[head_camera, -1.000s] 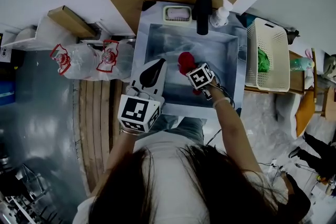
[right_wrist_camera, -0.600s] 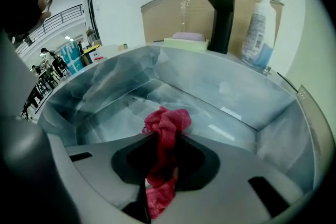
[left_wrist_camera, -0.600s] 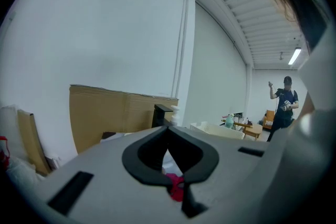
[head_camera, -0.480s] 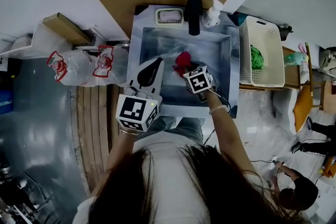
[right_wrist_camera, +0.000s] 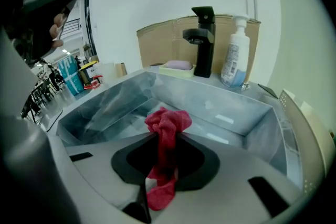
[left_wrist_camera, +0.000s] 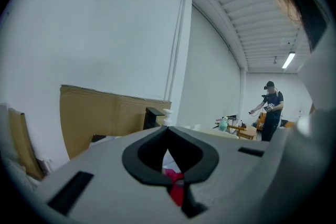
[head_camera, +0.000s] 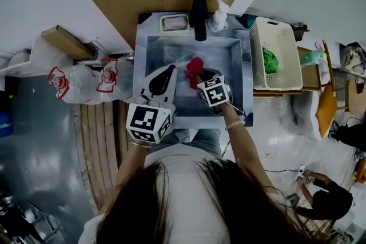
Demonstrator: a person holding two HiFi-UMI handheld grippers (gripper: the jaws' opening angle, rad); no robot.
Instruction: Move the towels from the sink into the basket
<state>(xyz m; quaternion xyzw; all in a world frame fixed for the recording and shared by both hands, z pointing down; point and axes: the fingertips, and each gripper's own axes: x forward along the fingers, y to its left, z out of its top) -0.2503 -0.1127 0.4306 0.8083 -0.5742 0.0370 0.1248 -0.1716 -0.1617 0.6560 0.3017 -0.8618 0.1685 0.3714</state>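
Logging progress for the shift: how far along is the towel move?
Done: a green towel lies in the basket. In hand: the right tongs grip a red towel over the sink. Left: carry it to the basket; no other towel shows in the sink.

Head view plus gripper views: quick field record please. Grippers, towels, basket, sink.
left gripper: jaws together, nothing held, over the sink's near left edge
right gripper: shut on red towel, above the sink
red towel: bunched between the right jaws
sink: faucet and soap bottle at its back edge
basket: white, right of sink
green towel: inside the basket
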